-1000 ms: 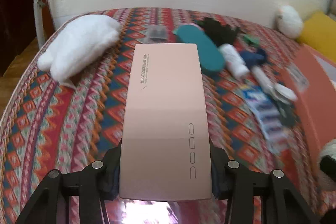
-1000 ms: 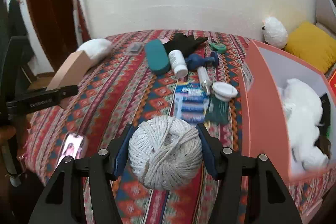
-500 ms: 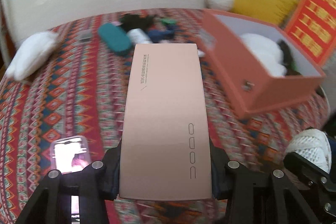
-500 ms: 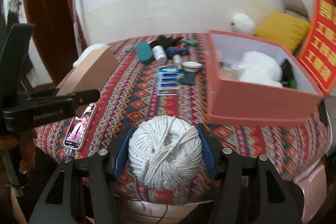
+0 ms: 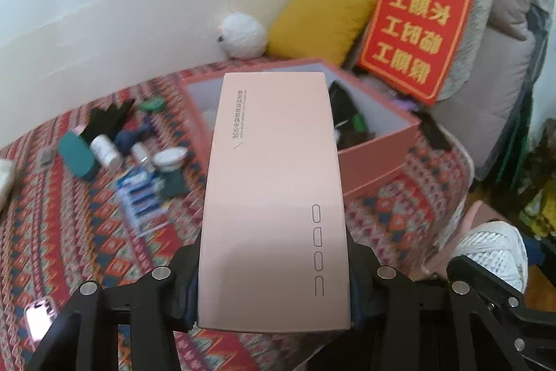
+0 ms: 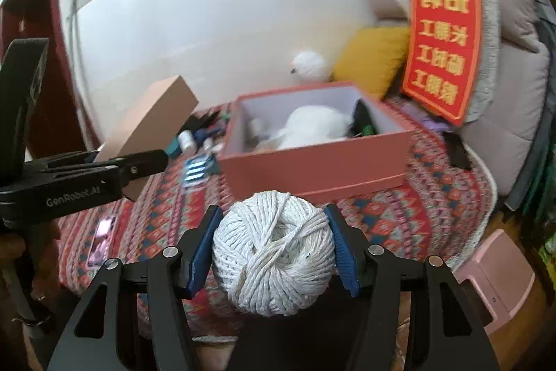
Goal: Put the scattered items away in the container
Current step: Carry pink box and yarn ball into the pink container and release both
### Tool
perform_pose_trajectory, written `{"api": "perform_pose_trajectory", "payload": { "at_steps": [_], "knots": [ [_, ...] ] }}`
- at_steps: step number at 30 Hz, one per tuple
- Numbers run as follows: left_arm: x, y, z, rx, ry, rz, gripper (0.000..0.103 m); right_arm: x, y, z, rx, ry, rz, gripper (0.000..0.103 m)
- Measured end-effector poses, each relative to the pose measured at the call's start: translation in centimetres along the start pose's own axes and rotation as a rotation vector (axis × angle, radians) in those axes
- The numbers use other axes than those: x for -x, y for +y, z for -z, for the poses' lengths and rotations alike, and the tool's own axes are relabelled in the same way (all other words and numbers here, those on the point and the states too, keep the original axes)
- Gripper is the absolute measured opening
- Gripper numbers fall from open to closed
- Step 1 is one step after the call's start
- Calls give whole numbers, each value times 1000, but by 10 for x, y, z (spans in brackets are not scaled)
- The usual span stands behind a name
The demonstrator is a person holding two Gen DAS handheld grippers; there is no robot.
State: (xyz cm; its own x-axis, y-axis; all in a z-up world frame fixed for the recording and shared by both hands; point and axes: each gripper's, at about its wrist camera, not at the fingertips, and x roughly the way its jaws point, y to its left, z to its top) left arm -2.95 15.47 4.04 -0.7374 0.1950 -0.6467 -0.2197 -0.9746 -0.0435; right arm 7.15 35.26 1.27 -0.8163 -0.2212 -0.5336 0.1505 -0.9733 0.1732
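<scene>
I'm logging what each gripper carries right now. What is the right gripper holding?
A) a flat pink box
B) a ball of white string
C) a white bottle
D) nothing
B: in the right wrist view the right gripper has its jaws closed on the ball of white string, while the flat pink box sits in the left gripper.
</scene>
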Motion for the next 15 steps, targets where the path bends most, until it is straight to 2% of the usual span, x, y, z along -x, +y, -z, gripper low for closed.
{"api": "perform_pose_trajectory", "payload": {
  "at_steps": [7,15],
  "knots": [
    [-6,-36,-45,-48,-38,14,52,12,-47,-41,-45,-70,33,63],
    [-45,-43,-85,-52,-33,13,52,-43,-80,-93,-59,-70,38,63]
  ]
}}
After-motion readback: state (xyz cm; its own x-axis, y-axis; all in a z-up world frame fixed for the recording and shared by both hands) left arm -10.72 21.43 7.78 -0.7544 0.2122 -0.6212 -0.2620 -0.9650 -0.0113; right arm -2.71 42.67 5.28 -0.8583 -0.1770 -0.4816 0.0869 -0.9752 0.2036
